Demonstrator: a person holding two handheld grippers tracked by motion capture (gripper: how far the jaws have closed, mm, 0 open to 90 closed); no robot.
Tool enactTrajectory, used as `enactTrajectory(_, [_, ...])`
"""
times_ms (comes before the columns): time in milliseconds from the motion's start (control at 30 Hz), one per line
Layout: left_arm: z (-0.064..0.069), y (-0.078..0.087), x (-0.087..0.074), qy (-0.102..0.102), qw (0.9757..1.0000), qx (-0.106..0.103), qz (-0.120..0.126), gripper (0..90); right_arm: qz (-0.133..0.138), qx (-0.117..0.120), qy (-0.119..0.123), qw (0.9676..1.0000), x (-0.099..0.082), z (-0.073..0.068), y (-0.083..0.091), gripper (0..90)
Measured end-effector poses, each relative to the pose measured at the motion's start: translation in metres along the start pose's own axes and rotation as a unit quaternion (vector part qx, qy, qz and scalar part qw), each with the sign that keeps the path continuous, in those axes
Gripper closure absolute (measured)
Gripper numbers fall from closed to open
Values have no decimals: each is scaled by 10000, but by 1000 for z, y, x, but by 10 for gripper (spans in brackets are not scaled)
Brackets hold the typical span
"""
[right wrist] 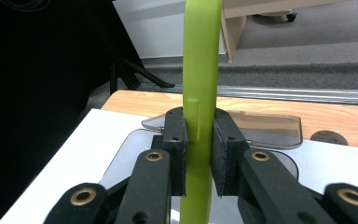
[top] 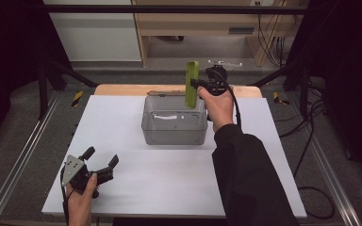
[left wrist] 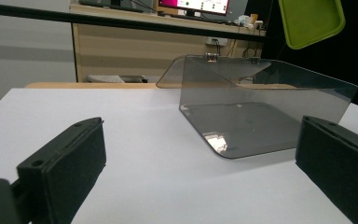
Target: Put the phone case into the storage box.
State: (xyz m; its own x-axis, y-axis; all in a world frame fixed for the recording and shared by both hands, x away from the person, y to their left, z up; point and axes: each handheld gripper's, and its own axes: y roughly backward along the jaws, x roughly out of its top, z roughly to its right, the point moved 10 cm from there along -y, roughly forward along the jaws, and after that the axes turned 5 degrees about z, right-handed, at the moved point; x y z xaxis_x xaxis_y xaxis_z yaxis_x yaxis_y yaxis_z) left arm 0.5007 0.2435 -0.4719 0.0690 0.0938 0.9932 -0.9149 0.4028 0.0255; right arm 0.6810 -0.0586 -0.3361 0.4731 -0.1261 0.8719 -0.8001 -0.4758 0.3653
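A flat lime-green plastic piece (top: 192,84) hangs on edge, upright, above the right rear of a smoky clear box (top: 174,125). My right gripper (top: 199,84) is shut on its side edge; in the right gripper view both pads clamp the green piece (right wrist: 199,93). The box's hinged lid (top: 166,93) lies folded back behind it. A small white item (top: 165,117) rests on the box floor. My left gripper (top: 101,157) stands open near the table's front left corner, empty, pointing toward the box (left wrist: 261,112). The green piece's lower corner (left wrist: 311,21) is at top right of the left gripper view.
The white tabletop (top: 122,141) sits on a wooden surface whose far edge (top: 118,88) shows behind the box. Black frame posts and metal rails flank the table. A wooden desk and cables stand beyond the far edge.
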Motion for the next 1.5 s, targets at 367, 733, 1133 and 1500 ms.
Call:
enactTrajectory(367, [2, 0, 0, -15, 10000, -47, 6, 15, -31, -82, 57, 9999, -2, 5, -1, 781])
enactTrajectory(733, [2, -1, 0, -3, 10000, -54, 2, 15, -81, -142, 62, 9998, -5, 10, -3, 780])
enactTrajectory(1133, [3, -1, 0, -19, 10000, -81, 0, 15, -137, -227, 76, 9996, -10, 18, -4, 780])
enactTrajectory(1500, [4, -1, 0, -30, 9999, -100, -5, 14, -165, -261, 54, 9995, -13, 22, -5, 780])
